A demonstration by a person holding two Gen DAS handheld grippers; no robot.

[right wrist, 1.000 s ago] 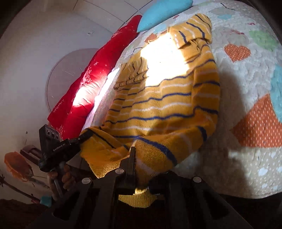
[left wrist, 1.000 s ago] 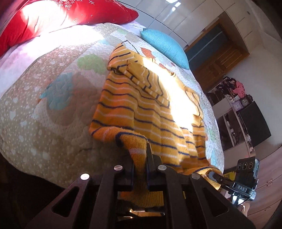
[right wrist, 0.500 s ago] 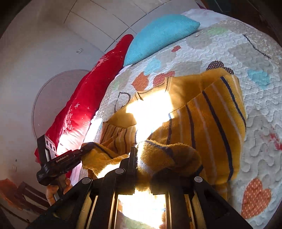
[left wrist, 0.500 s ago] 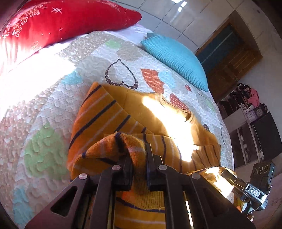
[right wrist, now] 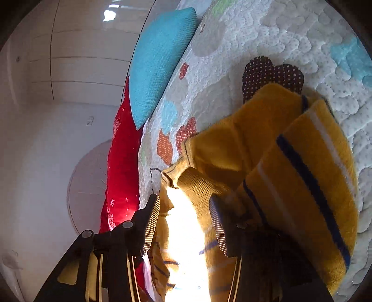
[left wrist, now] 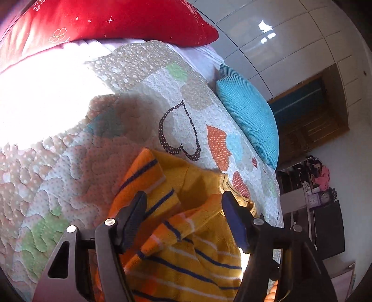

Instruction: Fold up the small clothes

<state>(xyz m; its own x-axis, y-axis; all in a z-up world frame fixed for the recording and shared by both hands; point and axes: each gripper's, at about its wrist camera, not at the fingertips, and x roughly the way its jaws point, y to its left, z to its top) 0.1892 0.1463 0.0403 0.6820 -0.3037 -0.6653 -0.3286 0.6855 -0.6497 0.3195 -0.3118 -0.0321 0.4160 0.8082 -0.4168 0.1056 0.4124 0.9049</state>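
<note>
A small yellow-orange sweater with navy and white stripes (left wrist: 186, 251) lies folded on the patchwork quilt (left wrist: 97, 162). Its hem edge rests over the upper part near the collar. My left gripper (left wrist: 183, 209) is open, its fingers on either side of the folded edge, holding nothing. In the right wrist view the same sweater (right wrist: 290, 167) lies on the quilt (right wrist: 267, 34). My right gripper (right wrist: 186, 216) is open just above the collar area, with the cloth lying between and below its fingers.
A red pillow (left wrist: 104, 21) and a turquoise cushion (left wrist: 251, 116) lie at the head of the bed. They also show in the right wrist view, red pillow (right wrist: 121, 167) and cushion (right wrist: 160, 60). A dark shelf with clutter (left wrist: 320, 199) stands beyond the bed.
Both grippers carried the sweater's lower edge up over the body toward the collar, then opened and let it go. The fold now lies on the quilt.
</note>
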